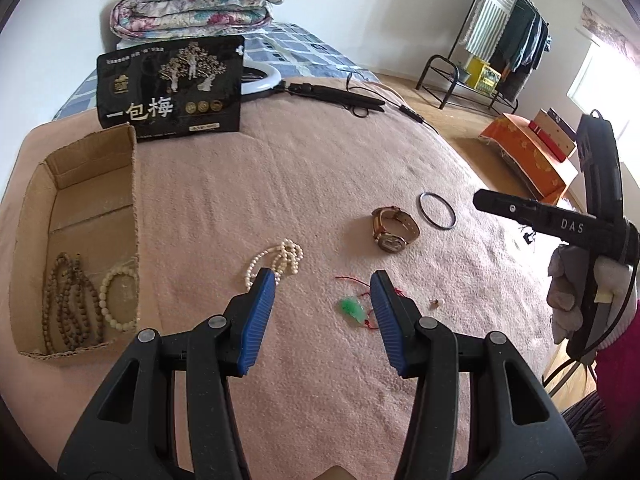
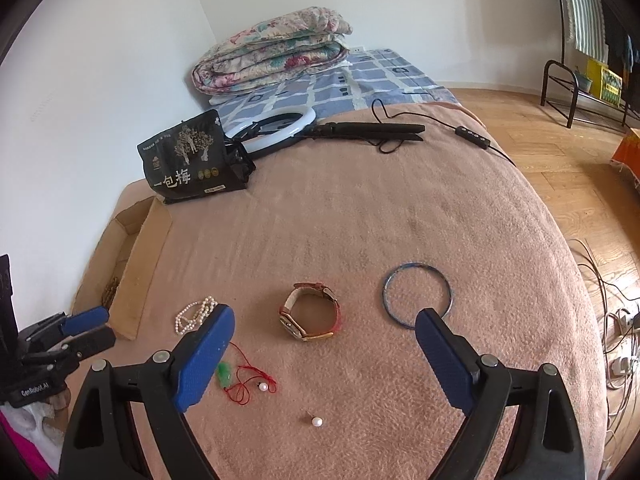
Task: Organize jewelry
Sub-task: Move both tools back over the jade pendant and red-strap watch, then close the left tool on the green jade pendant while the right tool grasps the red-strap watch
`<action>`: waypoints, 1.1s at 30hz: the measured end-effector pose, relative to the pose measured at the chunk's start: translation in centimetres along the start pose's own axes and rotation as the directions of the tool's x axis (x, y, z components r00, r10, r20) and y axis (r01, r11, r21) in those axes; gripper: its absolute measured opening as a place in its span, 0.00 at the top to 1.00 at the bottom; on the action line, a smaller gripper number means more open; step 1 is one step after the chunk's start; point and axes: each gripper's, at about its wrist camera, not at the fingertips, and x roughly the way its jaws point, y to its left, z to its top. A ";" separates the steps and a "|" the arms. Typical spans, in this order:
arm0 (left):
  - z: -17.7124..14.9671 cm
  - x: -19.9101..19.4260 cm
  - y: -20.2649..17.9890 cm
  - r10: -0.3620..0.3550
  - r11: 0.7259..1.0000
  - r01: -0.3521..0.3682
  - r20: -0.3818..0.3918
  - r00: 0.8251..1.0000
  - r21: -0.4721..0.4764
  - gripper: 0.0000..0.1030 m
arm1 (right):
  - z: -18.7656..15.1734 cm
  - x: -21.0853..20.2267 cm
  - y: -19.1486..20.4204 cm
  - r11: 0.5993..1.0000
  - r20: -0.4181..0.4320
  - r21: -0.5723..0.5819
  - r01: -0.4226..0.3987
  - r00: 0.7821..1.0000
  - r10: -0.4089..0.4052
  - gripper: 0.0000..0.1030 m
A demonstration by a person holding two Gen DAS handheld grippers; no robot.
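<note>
From the left wrist we see a cardboard box [image 1: 94, 184] at nine o'clock holding bead strings [image 1: 70, 300], hidden from the right wrist, which alone shows a pearl stud [image 2: 317, 422]. Our left hand-held gripper [image 1: 322, 292] and right hand-held gripper [image 2: 324, 332] gape empty over the bed [image 1: 320, 168]; watch [image 2: 310, 312] at twelve, bangle [image 2: 417, 296] at one.

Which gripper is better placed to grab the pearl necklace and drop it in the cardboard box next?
Probably left: the left gripper is open beside the pearl necklace, on the cardboard box's side.

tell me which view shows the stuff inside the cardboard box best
The left wrist view: it looks into the box, showing brown beads and a pale bracelet. The right wrist view catches the box edge-on, with only a glimpse of brown beads.
</note>
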 end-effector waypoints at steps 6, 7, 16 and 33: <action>-1.4 2.9 -2.3 -0.035 0.997 0.039 -0.070 0.997 0.062 0.51 | -0.1 1.4 -0.2 1.000 -0.035 0.017 -0.023 0.999 0.024 0.11; -1.8 3.5 -2.6 -0.035 0.997 0.041 -0.080 0.996 0.072 0.51 | -0.1 1.6 -0.1 1.000 -0.042 0.015 -0.026 0.999 0.026 0.11; -3.7 7.0 -3.7 -0.018 0.997 0.028 -0.145 0.989 0.065 0.51 | 0.2 3.5 -0.3 1.000 -0.064 0.021 -0.012 0.998 0.014 0.12; -3.2 10.2 -3.9 0.006 0.997 0.007 -0.183 0.983 0.072 0.51 | 0.3 8.9 -1.4 0.992 -0.176 0.121 -0.022 0.983 0.043 0.20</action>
